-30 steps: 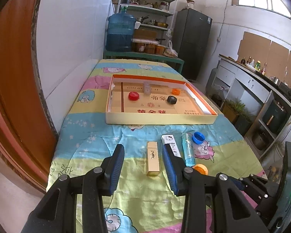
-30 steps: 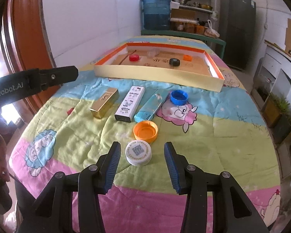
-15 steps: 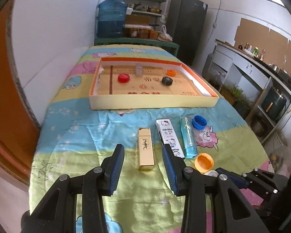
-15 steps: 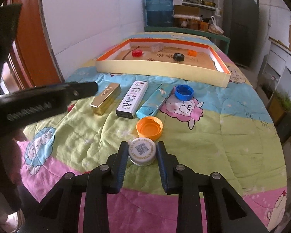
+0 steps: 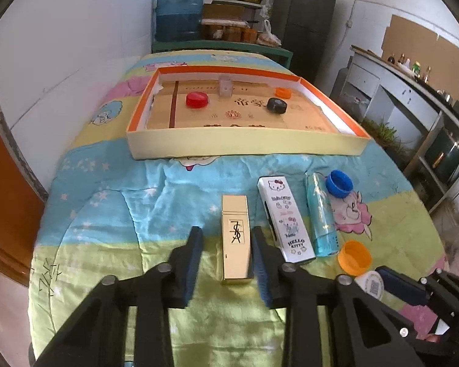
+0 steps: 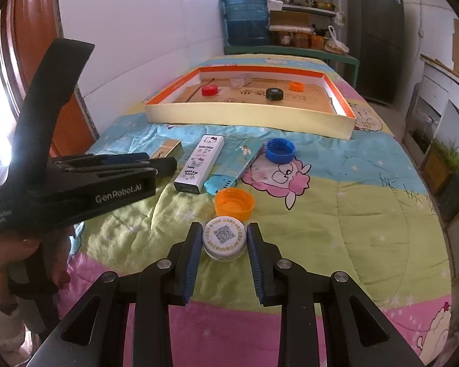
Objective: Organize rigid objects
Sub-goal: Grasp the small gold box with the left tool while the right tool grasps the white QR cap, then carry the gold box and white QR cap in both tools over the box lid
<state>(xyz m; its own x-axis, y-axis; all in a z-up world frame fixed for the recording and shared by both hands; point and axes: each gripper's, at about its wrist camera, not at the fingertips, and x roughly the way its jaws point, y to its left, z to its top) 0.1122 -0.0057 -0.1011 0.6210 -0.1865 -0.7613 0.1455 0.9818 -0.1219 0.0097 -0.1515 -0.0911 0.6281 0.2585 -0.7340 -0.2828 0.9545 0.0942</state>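
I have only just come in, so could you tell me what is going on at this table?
A person is tidying small items with two handheld grippers. The right gripper is shut on the white QR-code cap, which sits on the quilt. The left gripper straddles the gold box, jaws not yet closed. The shallow cardboard tray already holds red, black and orange caps.
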